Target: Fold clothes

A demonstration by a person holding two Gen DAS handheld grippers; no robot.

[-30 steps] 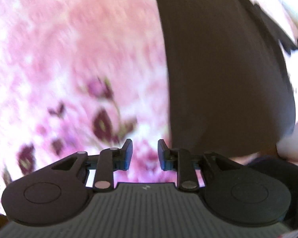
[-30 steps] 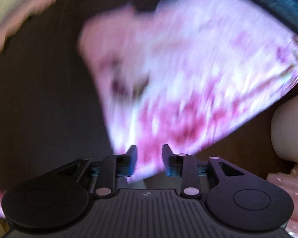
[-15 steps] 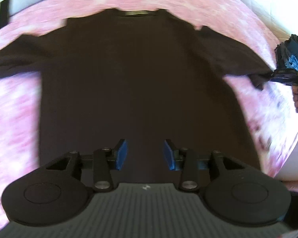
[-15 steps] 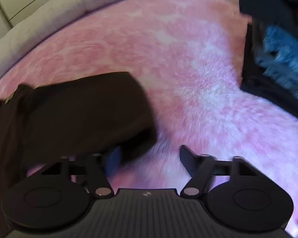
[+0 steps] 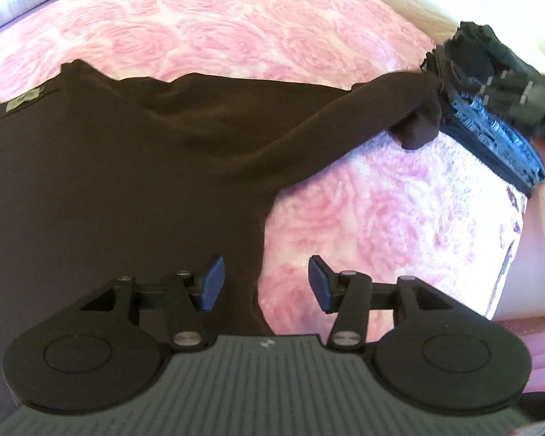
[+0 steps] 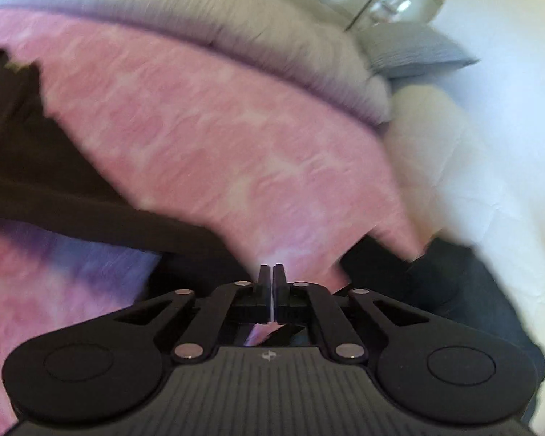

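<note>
Left wrist view first: your left gripper (image 5: 264, 283) is released, with its blue pads (image 5: 211, 283) apart over the side edge of the dark brown shirt (image 5: 109, 189), and nothing is pinched between them. Its jaws have just been opening. The shirt lies spread on the pink rose-pattern blanket (image 5: 381, 218) and fills the left half of the frame. Its left side and hem are cut off by the frame edge and the gripper body, so you can't see the whole garment. One sleeve (image 5: 345, 120) stretches to the upper right, where its cuff reaches the right gripper (image 5: 490, 109). That end is a dark jumble, so you can't make out the grip from here. Half a second ago the shirt was centred with the collar at the top. Now it sits off to the left with the collar label (image 5: 23, 101) at the upper left, and the sleeve is pulled out longer.

Right wrist view: pretty smeared with motion blur. Your right gripper (image 6: 271, 272) is clenched, jaws together with only a hairline gap. The sleeve (image 6: 91, 214) runs in from the left to the fingertips, but whether cloth is actually nipped there is hard to tell. The dark clothes (image 6: 436, 276) at the lower right are blurred and partly hidden behind the gripper. Half a second ago these jaws were wide with the cuff by the left finger.
</note>
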